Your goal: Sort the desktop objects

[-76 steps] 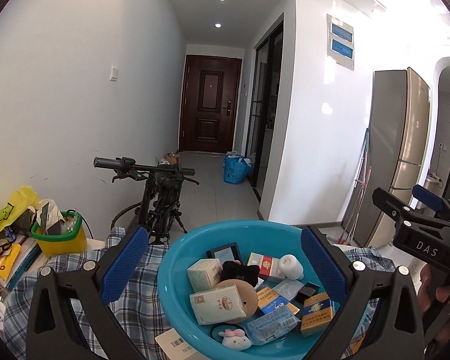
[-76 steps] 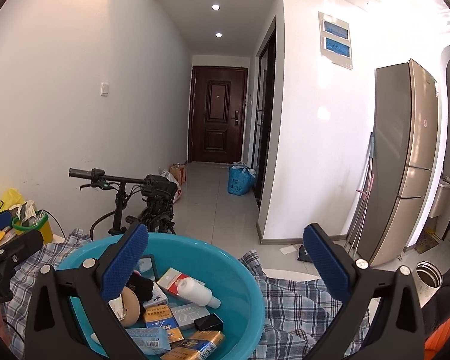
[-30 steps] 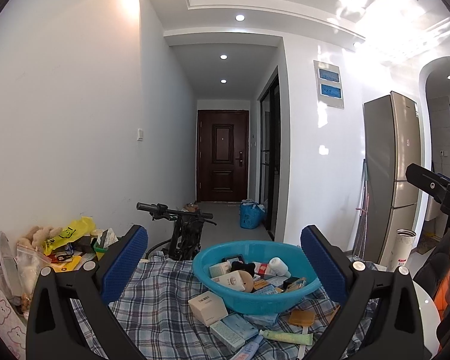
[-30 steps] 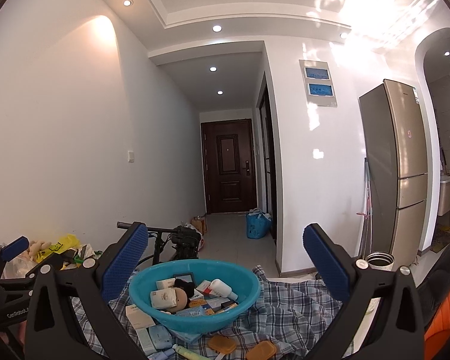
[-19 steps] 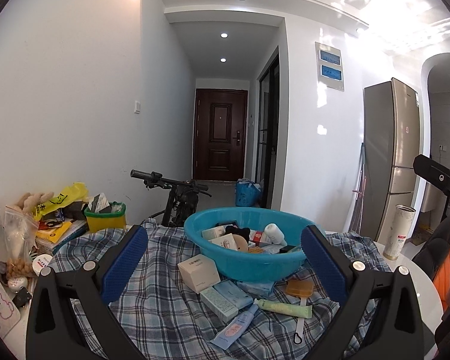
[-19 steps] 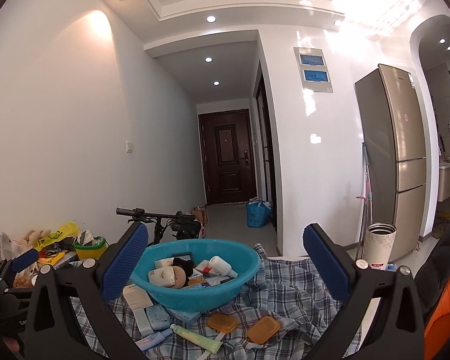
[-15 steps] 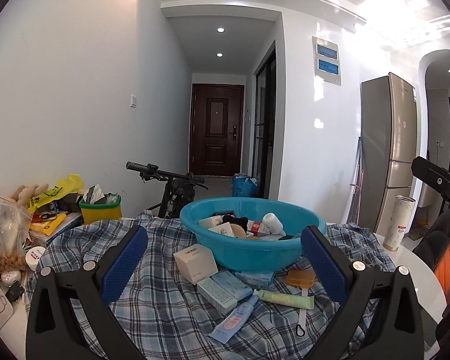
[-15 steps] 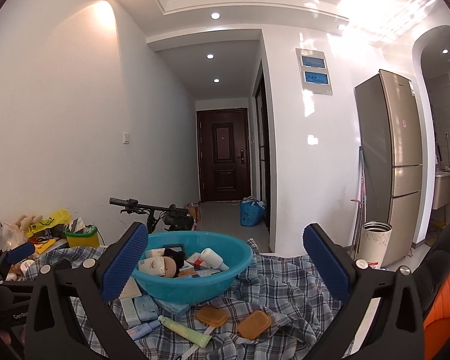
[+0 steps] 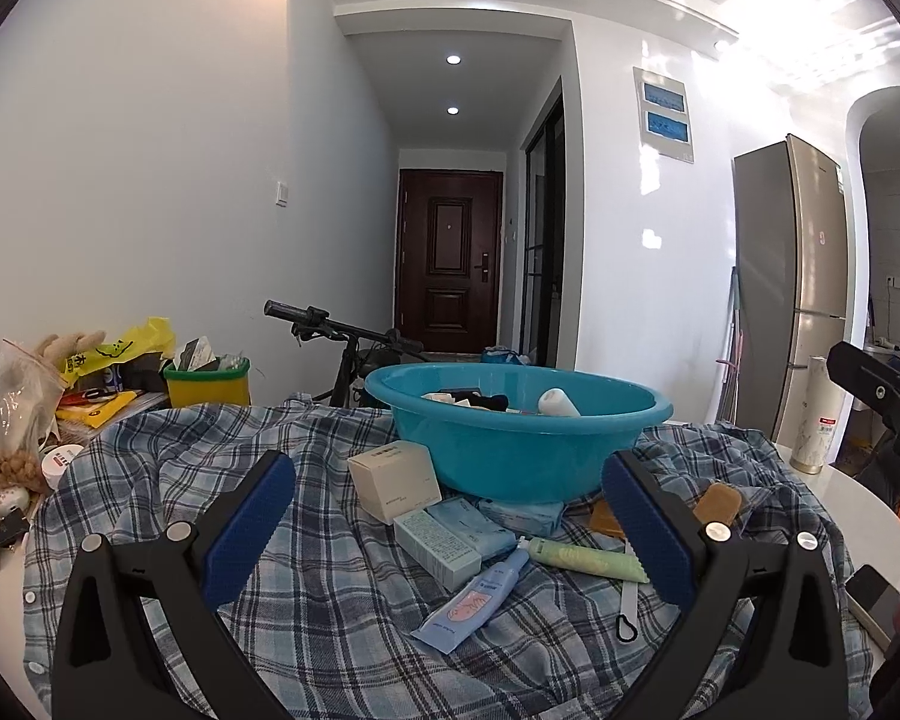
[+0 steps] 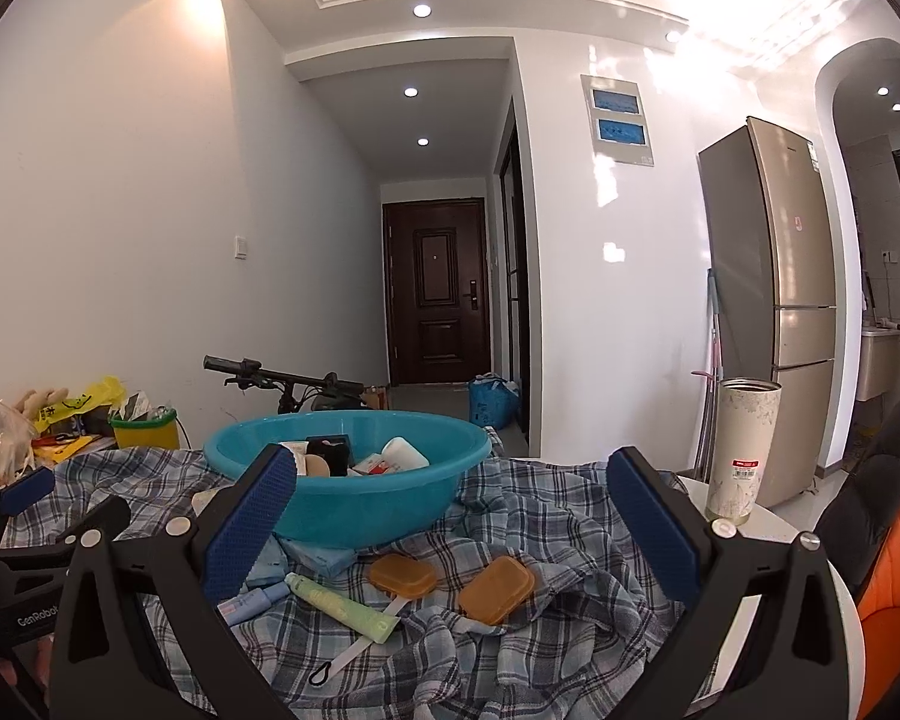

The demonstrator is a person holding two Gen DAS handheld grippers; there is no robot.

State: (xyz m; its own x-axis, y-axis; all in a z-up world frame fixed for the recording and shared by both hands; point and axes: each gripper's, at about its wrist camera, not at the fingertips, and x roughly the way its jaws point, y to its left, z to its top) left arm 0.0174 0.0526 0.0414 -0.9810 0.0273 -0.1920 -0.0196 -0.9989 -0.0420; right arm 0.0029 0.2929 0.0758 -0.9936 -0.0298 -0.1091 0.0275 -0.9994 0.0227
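basin (image 9: 528, 450) contents half-hidden, both tongs (image 9: 447, 519) (image 10: 450, 525) agape

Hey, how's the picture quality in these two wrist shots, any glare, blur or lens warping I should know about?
Left wrist view: strong fisheye bending at the edges, sunlight blown out on the upper right ceiling, the blue basin and plaid cloth sharp. Right wrist view: same barrel distortion and dark corners, glare across the ceiling and the refrigerator, the two amber soap cases in clear focus.
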